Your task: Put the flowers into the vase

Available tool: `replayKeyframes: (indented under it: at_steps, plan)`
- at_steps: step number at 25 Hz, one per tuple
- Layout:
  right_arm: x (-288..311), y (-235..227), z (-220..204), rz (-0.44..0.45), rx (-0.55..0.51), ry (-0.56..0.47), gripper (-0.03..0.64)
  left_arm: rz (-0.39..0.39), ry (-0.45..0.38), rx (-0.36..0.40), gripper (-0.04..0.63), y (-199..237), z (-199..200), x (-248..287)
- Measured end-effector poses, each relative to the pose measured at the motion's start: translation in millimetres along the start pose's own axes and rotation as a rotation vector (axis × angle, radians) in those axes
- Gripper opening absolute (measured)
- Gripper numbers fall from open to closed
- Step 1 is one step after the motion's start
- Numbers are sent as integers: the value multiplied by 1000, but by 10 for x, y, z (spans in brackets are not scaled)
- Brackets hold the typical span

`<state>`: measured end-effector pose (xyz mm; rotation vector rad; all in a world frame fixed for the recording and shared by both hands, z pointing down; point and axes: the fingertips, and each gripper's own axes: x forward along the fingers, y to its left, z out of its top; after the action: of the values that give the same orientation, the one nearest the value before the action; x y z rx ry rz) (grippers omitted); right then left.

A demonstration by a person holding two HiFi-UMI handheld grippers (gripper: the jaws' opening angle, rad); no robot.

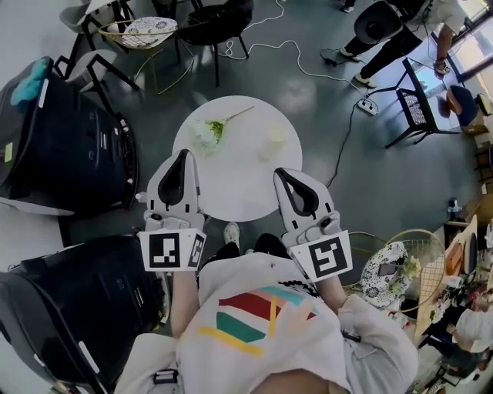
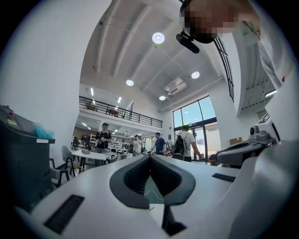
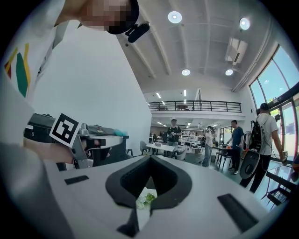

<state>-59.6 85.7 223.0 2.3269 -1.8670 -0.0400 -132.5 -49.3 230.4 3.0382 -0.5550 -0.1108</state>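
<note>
Head view: left gripper (image 1: 183,154) and right gripper (image 1: 280,173), jaws clenched and empty, hover at the round white table (image 1: 239,188). A white green-stemmed flower (image 1: 211,131) lies there near the pale cylindrical vase (image 1: 275,141).

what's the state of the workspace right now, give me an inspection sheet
surface: round white table, mostly bare
job's things: flower lying on its side on the far left part of the table; pale vase standing to its right, apart from it; flower not in the vase
clutter: nothing seen on the table
grippers: left gripper and right gripper both shut and empty, over the table's near edge
cables: white cable trailing across the floor to a power strip beyond the table
surroundings: black cases at left, dark chairs past the table, a person at far right
</note>
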Motion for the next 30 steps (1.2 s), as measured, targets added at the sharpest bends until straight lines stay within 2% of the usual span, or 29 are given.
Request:
replayKeyframes:
  at_steps: [6, 11, 17, 23, 27, 30]
  plan:
    - [191, -341, -26, -48, -7, 7, 9, 9, 16, -9, 6, 122, -67, 396]
    - [398, -918, -69, -24, 47, -22, 9, 57, 11, 25, 6, 41, -15, 766]
    - [714, -1621, -29, 75, 61, -82, 9, 169, 9, 59, 6, -14, 55, 1127]
    - [996, -2079, -26, 180, 72, -110, 9, 282, 32, 77, 6, -116, -5, 1328]
    - [1141, -2210, -60, 289, 78, -127, 9, 334, 26, 120, 6, -192, -1, 1401]
    - [1253, -2120, -28, 411, 34, -151, 9, 386, 22, 109, 6, -125, -47, 1327]
